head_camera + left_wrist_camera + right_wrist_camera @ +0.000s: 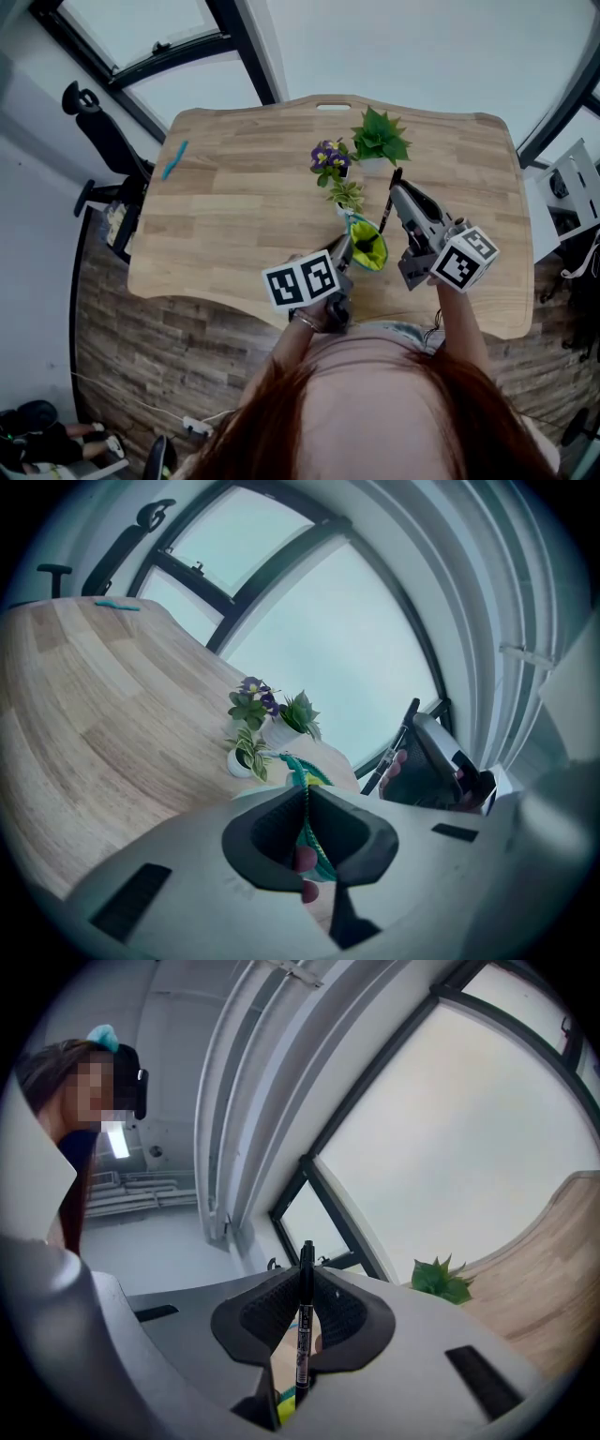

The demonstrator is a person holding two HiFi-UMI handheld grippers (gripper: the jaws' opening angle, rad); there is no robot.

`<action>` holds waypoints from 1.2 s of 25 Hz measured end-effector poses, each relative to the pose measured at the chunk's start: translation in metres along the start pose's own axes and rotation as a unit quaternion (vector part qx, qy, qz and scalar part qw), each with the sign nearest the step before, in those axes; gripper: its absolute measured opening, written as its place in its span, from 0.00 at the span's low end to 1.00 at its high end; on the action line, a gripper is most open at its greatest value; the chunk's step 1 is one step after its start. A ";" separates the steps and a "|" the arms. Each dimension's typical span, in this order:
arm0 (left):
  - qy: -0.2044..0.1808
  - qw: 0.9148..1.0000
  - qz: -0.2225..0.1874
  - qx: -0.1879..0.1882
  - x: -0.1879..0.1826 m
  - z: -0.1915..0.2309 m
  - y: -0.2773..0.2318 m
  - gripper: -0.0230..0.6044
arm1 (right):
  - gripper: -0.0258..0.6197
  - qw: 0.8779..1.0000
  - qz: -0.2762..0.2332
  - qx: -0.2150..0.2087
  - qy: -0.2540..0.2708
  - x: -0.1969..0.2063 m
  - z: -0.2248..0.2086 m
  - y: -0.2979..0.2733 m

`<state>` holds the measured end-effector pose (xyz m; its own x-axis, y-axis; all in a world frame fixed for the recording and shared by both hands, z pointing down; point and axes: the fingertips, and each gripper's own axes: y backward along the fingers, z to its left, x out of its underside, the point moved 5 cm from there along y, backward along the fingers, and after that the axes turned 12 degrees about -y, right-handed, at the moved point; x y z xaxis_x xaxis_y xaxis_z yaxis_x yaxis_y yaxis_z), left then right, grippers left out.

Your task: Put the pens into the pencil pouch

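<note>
**Pen in the air, pouch pinched by one edge**

Nearest in, had the left gripper with jaws pressed together on the teal zipper edge of the pencil pouch, propping its yellow-green mouth up near the front of the wooden surface. Couldn't tell whether the pouch bottom rested on the wood or hung free. Right beside it, had the right gripper raised, jaws pinching a black pen around mid-barrel, both ends poking out past the jaws. Not in the pouch yet, clearly.

Farther back, spotted a little leafy pot just behind the pouch, then a purple-flowered plant and a spiky green plant. Way off at the far left, noticed a teal pen lying near the edge, well apart from everything else.

Looked dicey for a few reasons, to my eye:

- Gripped only one lip of the pouch, so could easily have let the mouth sag shut and sent the pen tip into the zipper or down the outside.
- Pinched a thin round barrel, so might have let it swivel or slip while tipping it over.
- Could also have clipped that little leafy pot on the way in.
- Would have needed a long reach for the teal pen afterwards, and one clumsy nudge could have rolled it off the edge.
</note>
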<state>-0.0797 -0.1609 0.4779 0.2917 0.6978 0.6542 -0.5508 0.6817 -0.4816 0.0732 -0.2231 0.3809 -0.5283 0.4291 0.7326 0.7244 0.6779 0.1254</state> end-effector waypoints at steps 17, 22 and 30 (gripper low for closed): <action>0.005 1.000 -0.004 -0.006 -0.001 -0.001 0.000 0.06 | 0.10 0.995 0.059 -0.020 0.075 0.040 -0.008 -0.006; 0.007 1.000 -0.006 -0.006 -0.001 -0.001 0.001 0.06 | 0.10 0.993 0.079 -0.010 0.086 0.053 -0.013 -0.004; 0.011 1.000 -0.007 -0.005 0.000 -0.001 0.001 0.06 | 0.10 0.991 0.087 -0.004 0.101 0.063 -0.016 -0.002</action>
<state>-0.0796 -0.1606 0.4768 0.3162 0.6927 0.6482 -0.5395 0.6933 -0.4778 0.0453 -0.2069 0.4377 -0.2957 0.4104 0.8626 0.8004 0.5993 -0.0107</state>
